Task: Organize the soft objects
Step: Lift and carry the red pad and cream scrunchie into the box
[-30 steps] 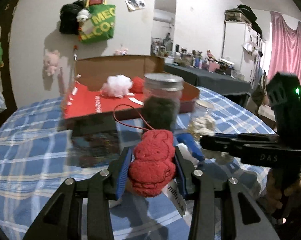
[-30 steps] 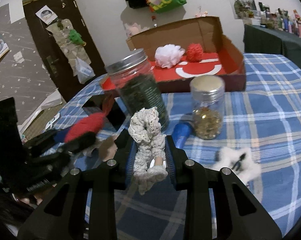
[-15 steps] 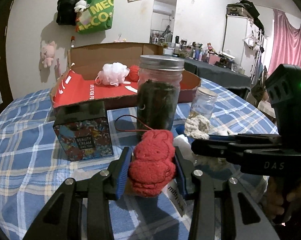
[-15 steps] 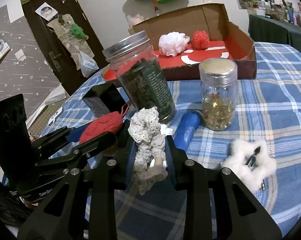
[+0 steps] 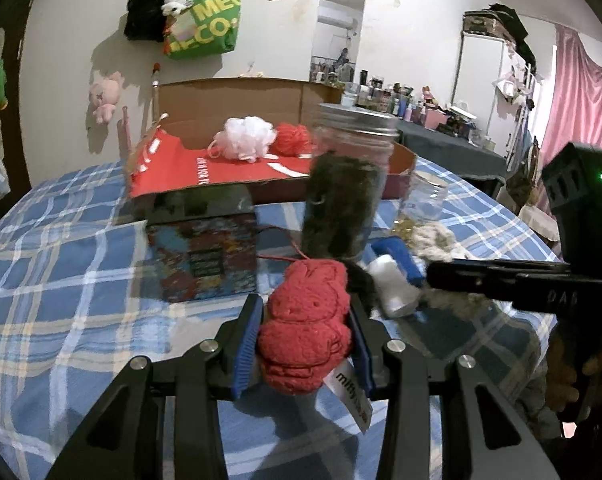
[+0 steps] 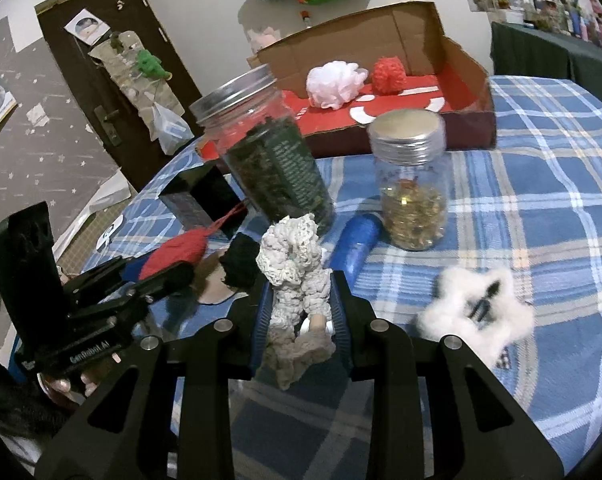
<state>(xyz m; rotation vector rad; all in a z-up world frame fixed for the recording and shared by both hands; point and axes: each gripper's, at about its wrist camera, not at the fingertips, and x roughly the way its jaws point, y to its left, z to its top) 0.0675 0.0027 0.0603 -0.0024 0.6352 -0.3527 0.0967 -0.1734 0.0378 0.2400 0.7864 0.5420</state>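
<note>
Red plush (image 5: 305, 340) clamped in left tool (image 5: 304, 344); right tool (image 6: 301, 312) clamps cream crochet piece (image 6: 297, 276).

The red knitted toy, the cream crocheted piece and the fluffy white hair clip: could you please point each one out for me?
red knitted toy (image 5: 305, 326), left wrist view, middle of its body.
cream crocheted piece (image 6: 295, 270), right wrist view, upper knitted part.
fluffy white hair clip (image 6: 453, 314), right wrist view, white fur left of the black clip.

Place: lived-in home room.
Signs: checked tablecloth (image 5: 61, 240), pink curtain (image 5: 581, 120), wall-hung tote bag (image 5: 205, 20), plush toy (image 5: 103, 94).
</note>
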